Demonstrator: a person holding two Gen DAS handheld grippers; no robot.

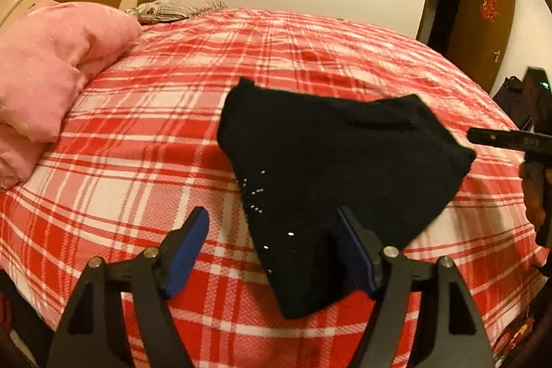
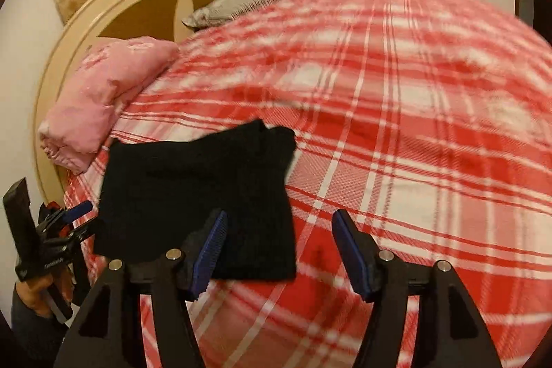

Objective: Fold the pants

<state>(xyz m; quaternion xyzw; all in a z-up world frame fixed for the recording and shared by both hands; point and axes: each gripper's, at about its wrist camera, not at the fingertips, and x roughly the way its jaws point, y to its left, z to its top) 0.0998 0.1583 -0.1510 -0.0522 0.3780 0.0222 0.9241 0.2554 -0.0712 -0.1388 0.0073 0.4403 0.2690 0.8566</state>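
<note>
Pants (image 1: 331, 175), black, folded to a compact bundle, lie on my red plaid bedspread (image 1: 145, 133) | pink quilt (image 1: 45, 81) at 10 o'clock | left gripper (image 1: 274, 252) jaws apart, empty | right gripper (image 2: 279, 250) jaws apart, empty, pants at 11 o'clock.

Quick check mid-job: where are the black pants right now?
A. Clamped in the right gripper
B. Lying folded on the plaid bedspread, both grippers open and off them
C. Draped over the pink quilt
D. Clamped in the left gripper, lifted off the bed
B: the black pants lie as a compact folded bundle on the plaid bedspread, while the left gripper and right gripper both stand open with nothing pinched.
</note>
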